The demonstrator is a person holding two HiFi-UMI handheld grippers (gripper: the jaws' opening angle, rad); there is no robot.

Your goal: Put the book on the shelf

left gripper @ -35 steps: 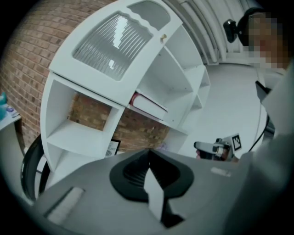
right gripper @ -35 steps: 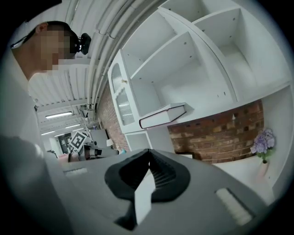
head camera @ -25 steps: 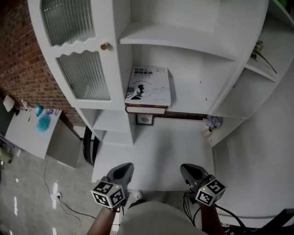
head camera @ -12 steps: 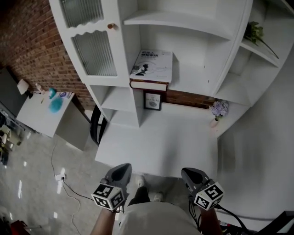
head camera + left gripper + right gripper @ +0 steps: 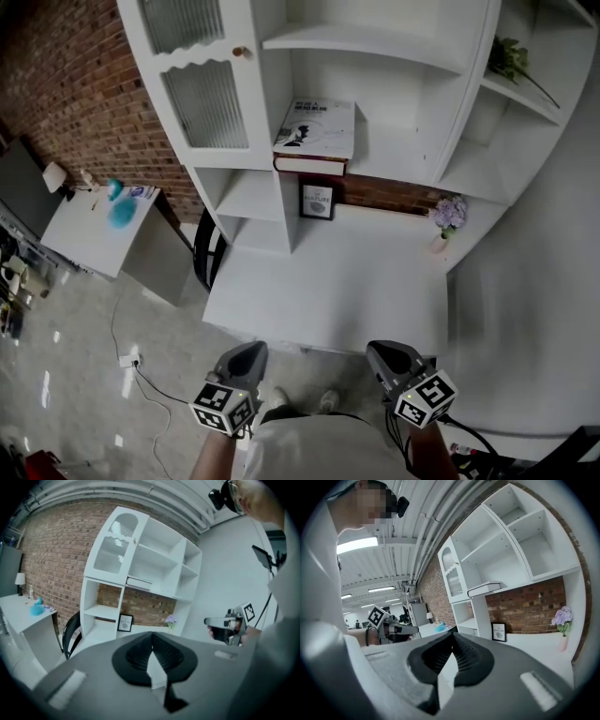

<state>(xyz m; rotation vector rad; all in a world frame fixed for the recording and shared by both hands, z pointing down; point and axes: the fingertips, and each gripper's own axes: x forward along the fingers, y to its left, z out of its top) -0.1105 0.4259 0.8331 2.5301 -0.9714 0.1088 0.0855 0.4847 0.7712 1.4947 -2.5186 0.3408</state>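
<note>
The book (image 5: 316, 131), white-covered with a dark red edge, lies flat on a middle board of the white shelf unit (image 5: 394, 58). It also shows as a thin slab in the left gripper view (image 5: 139, 582) and the right gripper view (image 5: 485, 588). Both grippers hang low in front of the person, well short of the desk and far from the book. My left gripper (image 5: 247, 353) is shut with nothing between its jaws, as its own view (image 5: 151, 641) confirms. My right gripper (image 5: 382, 354) is likewise shut and empty (image 5: 452, 641).
A white desk top (image 5: 328, 281) juts out under the shelves, with a small framed picture (image 5: 318, 201) and a vase of purple flowers (image 5: 448, 217) at its back. A dark chair (image 5: 202, 253) stands at its left. A side table (image 5: 94, 234) holds a turquoise item.
Both grippers and the head have drawn back from the shelf unit, which now looks smaller and farther off. The book stays where it lay on the shelf.
</note>
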